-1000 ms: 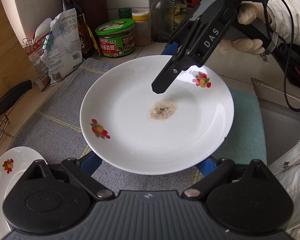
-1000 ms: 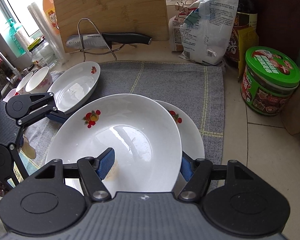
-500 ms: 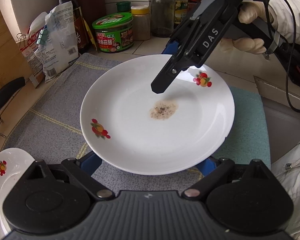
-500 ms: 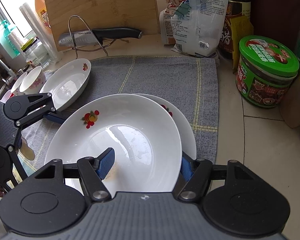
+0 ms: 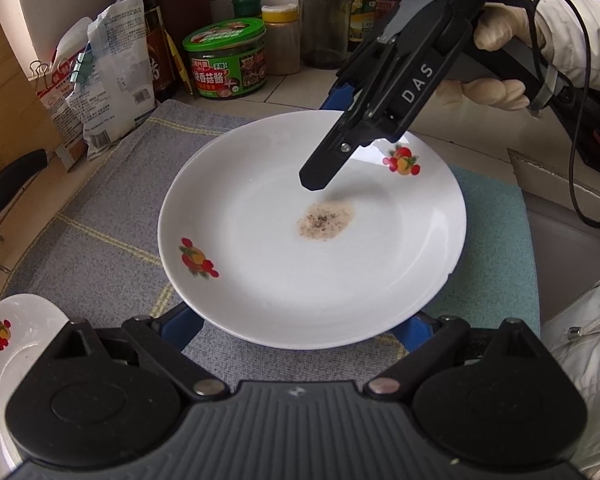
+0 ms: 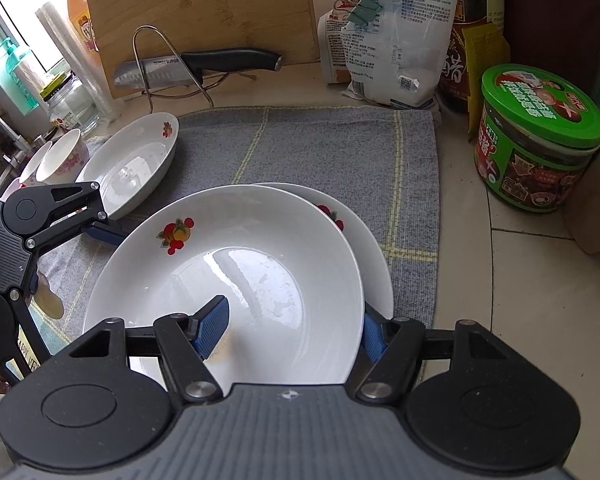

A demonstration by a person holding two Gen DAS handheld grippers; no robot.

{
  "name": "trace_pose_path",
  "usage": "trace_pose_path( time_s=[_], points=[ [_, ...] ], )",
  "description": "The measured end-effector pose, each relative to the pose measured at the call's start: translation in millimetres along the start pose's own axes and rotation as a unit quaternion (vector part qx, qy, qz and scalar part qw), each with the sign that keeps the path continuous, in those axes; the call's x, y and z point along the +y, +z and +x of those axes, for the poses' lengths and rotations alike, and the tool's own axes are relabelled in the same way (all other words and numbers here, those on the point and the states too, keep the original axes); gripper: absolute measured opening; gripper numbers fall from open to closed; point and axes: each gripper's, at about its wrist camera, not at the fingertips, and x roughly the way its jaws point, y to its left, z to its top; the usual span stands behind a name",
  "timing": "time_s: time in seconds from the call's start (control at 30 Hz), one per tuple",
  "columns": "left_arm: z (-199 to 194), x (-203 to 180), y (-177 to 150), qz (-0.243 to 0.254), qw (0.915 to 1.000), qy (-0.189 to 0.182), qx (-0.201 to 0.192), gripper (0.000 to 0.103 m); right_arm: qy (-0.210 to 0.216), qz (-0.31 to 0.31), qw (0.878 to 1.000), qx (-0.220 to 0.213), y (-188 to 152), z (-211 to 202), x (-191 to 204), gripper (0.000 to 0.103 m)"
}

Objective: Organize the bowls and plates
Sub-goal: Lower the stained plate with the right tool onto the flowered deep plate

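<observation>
Two grippers work one white plate [image 5: 300, 264] in the left wrist view. It sits mid-frame over a grey cloth [image 5: 100, 220], with fruit prints on its rim and a brown speckled stain [image 5: 324, 222] at its centre. The left gripper [image 5: 300, 330] stands wide, its blue pads [image 5: 184, 328] tucked under the plate's near rim, one on each side; I cannot tell if they touch it. The right gripper [image 5: 332, 136] comes in from the far right in a gloved hand [image 5: 496, 40]. One of its fingers lies over the plate's inside and a blue pad shows beyond the far rim. A green tub [image 5: 226, 60] stands at the far edge of the counter, and another dish [image 5: 16, 332] peeks in near left.

Over to the right wrist view. The right gripper is clamped on the plate's wall, with the left pad inside and the right pad outside. A second plate [image 6: 374, 264] shows from under it on the right, lying on the cloth. The left gripper's finger reaches in at the plate's left rim. Far left, the dish lies on the cloth with two small bowls [image 6: 62, 156] beside it. A knife [image 6: 204, 66] rests on a rack against a board [image 6: 200, 12] at the back.
</observation>
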Motion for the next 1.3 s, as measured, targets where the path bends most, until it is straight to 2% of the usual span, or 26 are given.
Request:
trace_pose_path(
  time_s=[1.3],
  points=[
    [-7,1,-3,-0.003,1.0000,-0.002,-0.008,0.098,-0.004,0.023,1.000,0.002,-2,-4,-2,0.075]
  ],
)
